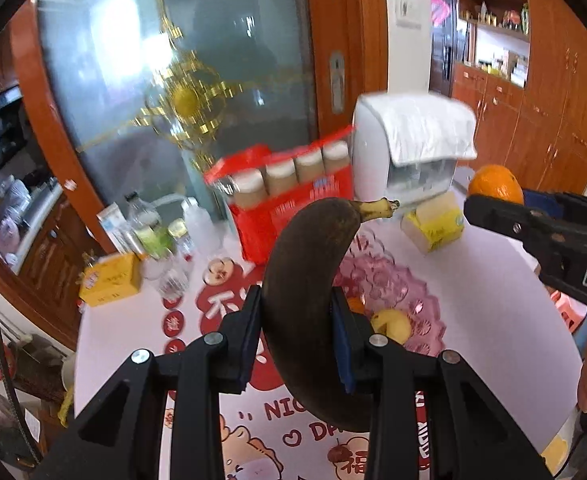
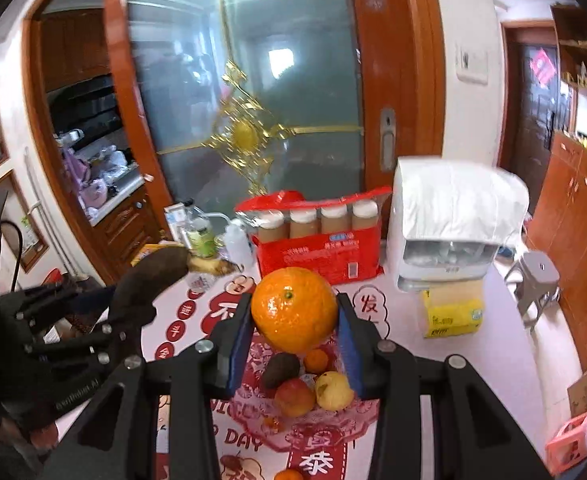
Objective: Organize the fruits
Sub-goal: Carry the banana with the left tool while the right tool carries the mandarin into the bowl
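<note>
A: Holding fruit in both grippers over the table, as I read it. The left gripper [image 1: 295, 320] is clamped around a very dark banana [image 1: 309, 280], its yellow stem pointing toward one o'clock in the left wrist view. The right gripper [image 2: 293, 320] is closed on a large orange [image 2: 294, 309], pinched between the blue pads.

B: And where is it all meant to go?

A: My guess is the pink patterned tray [image 2: 333, 416] lying on the table [image 2: 473, 360] directly beneath both grippers. Seen from the right wrist, it already carries an avocado [image 2: 280, 369], a small tangerine [image 2: 316, 360], a reddish apple [image 2: 294, 397] and a yellow pear [image 2: 333, 391], bunched close together.

B: So roughly midway?

A: Past midway, I'd judge. Four fruits rest in the tray, two are in the air. One more small orange fruit [image 2: 289, 475] sits at six o'clock in the right wrist view, on the table outside the tray, so it probably needs collecting too.

B: Any room left in the tray?

A: The side toward three o'clock looks bare. The clutter at twelve o'clock, a red carton of bottles [image 2: 319, 240] and a white appliance [image 2: 453, 232], stands well apart from it.
</note>
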`<state>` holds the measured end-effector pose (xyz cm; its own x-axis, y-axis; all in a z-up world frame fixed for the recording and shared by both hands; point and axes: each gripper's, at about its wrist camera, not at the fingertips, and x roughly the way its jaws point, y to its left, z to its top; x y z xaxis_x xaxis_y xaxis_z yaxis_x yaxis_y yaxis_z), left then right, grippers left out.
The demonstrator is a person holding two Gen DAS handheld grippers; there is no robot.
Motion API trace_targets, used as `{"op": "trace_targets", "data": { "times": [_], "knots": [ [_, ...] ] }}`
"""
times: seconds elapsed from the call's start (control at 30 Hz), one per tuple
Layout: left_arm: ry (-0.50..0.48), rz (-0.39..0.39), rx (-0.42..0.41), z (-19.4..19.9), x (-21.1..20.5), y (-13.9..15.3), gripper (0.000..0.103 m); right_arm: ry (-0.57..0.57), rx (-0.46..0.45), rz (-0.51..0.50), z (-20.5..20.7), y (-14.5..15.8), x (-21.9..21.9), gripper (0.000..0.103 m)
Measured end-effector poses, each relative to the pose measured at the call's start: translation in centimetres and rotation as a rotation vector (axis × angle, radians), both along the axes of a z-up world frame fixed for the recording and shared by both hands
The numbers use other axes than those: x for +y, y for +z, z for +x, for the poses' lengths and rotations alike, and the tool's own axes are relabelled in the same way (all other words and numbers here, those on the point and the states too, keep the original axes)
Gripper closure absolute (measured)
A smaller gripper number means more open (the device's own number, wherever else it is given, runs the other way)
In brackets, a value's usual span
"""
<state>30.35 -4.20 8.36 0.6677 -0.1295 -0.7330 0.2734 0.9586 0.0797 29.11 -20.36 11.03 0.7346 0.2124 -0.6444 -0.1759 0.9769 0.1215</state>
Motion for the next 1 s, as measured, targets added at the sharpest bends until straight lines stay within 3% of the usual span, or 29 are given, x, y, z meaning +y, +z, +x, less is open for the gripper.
{"op": "trace_targets", "data": {
  "times": [0.3,0.43,0.67,1.0],
  "knots": [
    [-0.027,0.032,0.153,4.9,-1.2,-11.0,0.072,-0.067,0.175,-0.032,5.6,-9.3,0.2,0.063],
    [-0.034,0.056,0.185,6.2,-1.7,-14.5,0.072,-0.084,0.246,-0.049,7.0,-13.0,0.1,0.063],
    [-0.035,0.052,0.232,8.1,-2.1,-18.3,0.072,-0.108,0.338,-0.051,8.7,-17.7,-0.4,0.063],
    [-0.027,0.029,0.283,9.5,-2.2,-21.1,0.072,-0.097,0.407,-0.075,9.9,-21.1,0.4,0.063]
  ]
}}
